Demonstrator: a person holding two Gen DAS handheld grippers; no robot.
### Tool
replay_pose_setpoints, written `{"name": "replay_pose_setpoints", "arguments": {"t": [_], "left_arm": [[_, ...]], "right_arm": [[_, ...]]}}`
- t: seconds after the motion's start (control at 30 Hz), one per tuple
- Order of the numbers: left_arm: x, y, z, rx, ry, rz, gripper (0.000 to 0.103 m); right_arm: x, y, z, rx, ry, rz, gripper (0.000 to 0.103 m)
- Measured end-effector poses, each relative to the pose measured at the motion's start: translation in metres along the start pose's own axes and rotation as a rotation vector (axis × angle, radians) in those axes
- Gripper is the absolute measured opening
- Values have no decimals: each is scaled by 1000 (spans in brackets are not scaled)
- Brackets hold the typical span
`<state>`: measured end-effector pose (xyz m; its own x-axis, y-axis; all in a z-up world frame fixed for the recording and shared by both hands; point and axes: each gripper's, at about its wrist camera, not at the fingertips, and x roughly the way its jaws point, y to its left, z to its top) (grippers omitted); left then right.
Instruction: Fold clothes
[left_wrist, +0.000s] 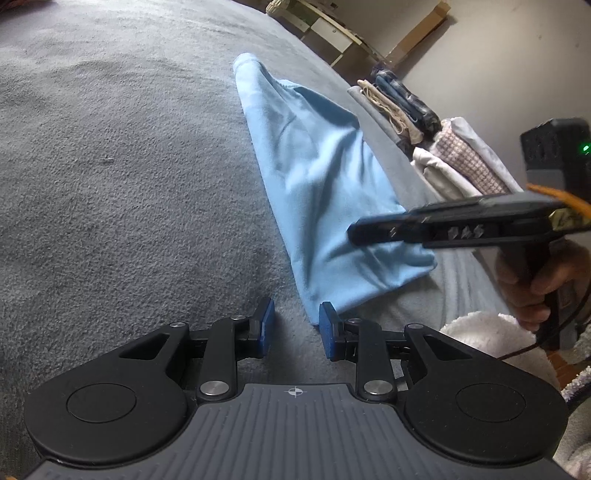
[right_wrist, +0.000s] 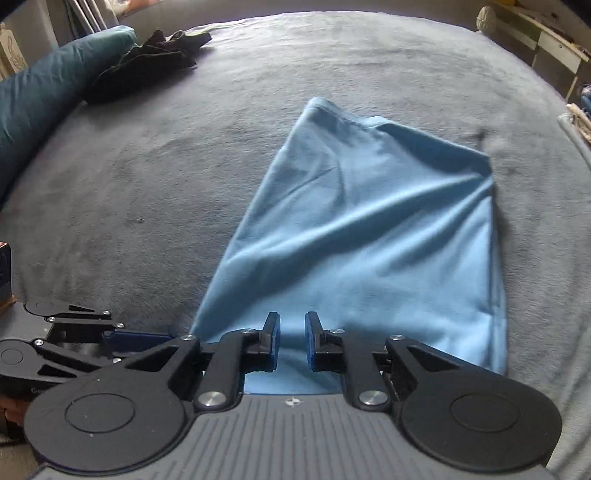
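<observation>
Currently mid-fold: right gripper (right_wrist: 291, 341) narrow, empty, above light blue garment (right_wrist: 369, 236); left gripper (left_wrist: 296, 326) part-open beside its corner; next, pinch near hem

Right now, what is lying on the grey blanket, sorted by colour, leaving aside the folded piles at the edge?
Light blue garment: 1
Black garment: 1
Teal pillow: 1
Total: 3
</observation>
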<state>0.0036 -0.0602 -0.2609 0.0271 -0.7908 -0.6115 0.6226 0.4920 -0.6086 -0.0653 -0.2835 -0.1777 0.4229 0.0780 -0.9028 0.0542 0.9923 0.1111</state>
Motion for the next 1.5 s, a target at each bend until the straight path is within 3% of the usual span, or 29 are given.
{"name": "replay_pose_setpoints", "arguments": {"t": [0.07,0.23,0.43,0.6,0.73,0.87,0.93,1.07,1.13,1.27,1.37,1.5], "left_arm": [[-3,3,-1,-8,-2,-5,26],[-4,7,0,-24,-5,-21,26],[-7,5,-2,-19,-11,-10,26],[-11,4,2,-13,-36,17,26],[-2,1,10,6,-41,23,28],[12,-15,13,71,-48,34,31],[19,-21,10,110,-36,65,31],[21,-20,6,120,-33,78,31],[19,-14,6,91,-33,59,31],[20,-9,8,53,-33,37,31],[20,-10,7,58,-35,39,31],[20,-11,7,55,-34,42,31]], "right_arm": [[19,3,-18,16,62,-5,15],[-5,-4,-39,67,126,-4,15],[-31,-4,-25,116,-53,0,15],[0,-6,-50,170,3,-15,16],[-20,-15,-61,201,53,9,16],[-43,-34,-44,189,-59,-94,16],[-41,-45,-33,180,-74,-109,16],[-11,-58,-39,89,77,-158,16],[-16,-66,-48,104,115,-156,16],[-40,-84,-61,148,155,-269,16],[-56,-84,-60,192,96,-220,16],[-41,-56,-47,105,59,-162,16]]}}
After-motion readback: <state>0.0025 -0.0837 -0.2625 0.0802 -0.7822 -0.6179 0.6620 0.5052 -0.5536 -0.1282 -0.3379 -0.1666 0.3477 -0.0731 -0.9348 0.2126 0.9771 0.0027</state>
